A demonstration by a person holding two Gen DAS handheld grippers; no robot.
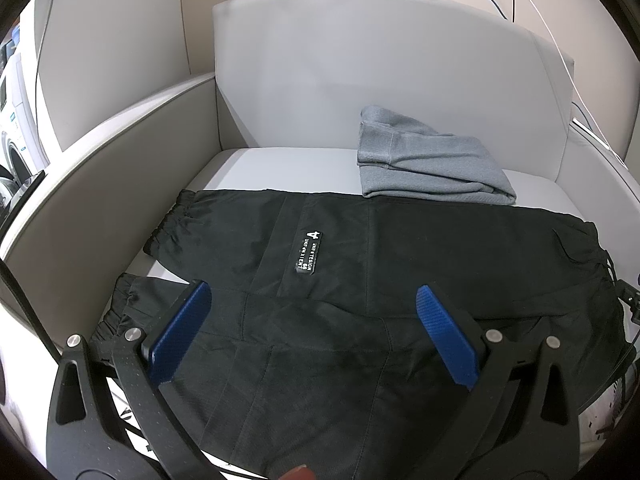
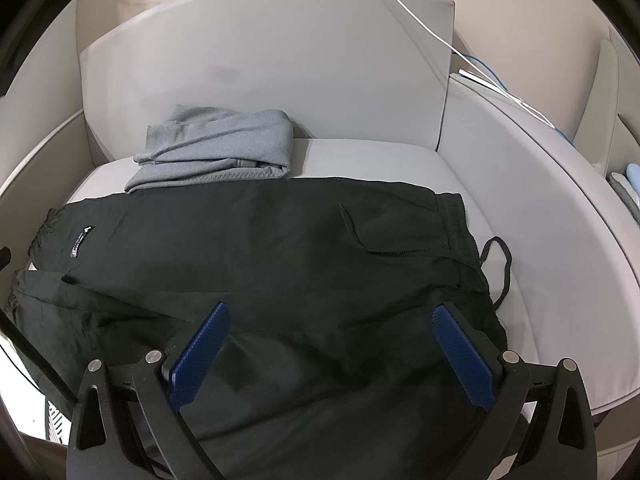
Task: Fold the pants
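Black pants (image 1: pixel 340 280) lay spread across the seat directly beneath my left claw (image 1: pixel 310 300) and right claw (image 2: pixel 330 320); both stood wide apart, gripping nothing.

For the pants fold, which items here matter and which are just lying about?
In the job:
black pants, spread over the seat
left tongs, open
right tongs, open

Lying about:
folded grey garment, behind the pants
white cable
blue cable
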